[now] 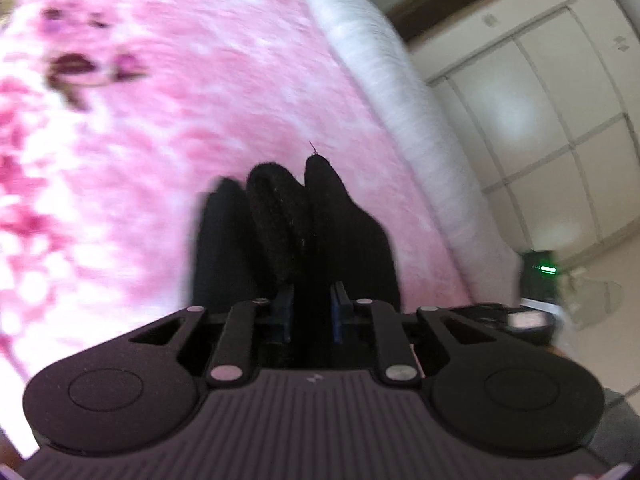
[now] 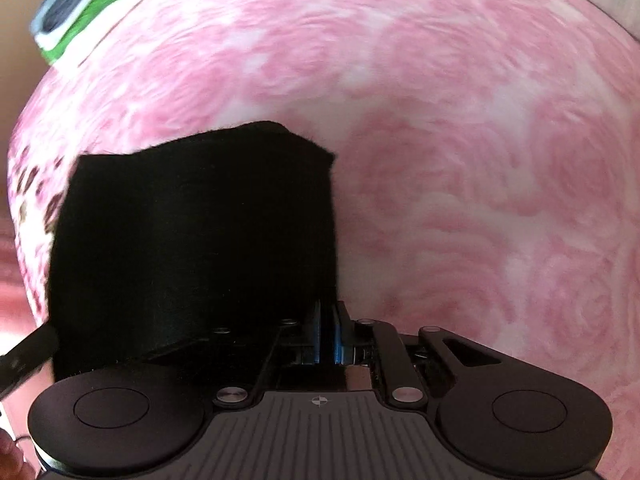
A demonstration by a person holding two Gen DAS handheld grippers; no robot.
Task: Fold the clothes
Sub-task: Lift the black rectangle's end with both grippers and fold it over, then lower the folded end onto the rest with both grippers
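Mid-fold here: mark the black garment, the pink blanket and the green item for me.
black garment [image 2: 192, 240]: right wrist view, middle of the hanging cloth.
pink blanket [image 2: 460, 128]: right wrist view, bare rose-patterned area.
green item [image 2: 100, 4]: right wrist view, its green stripe.

Left tongs [image 1: 312, 312] clamp bunched folds of the garment [image 1: 296, 232] above the bed [image 1: 180, 120]. Wardrobe [image 1: 552, 128] stands right, beyond the bed's edge. Right tongs [image 2: 328, 332] pinch the garment [image 2: 192, 248], which drapes left.

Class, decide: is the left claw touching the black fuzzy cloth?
Touching. The left wrist view shows the left claw closed on bunched folds of the black fuzzy cloth, which rise from between its blue pads.
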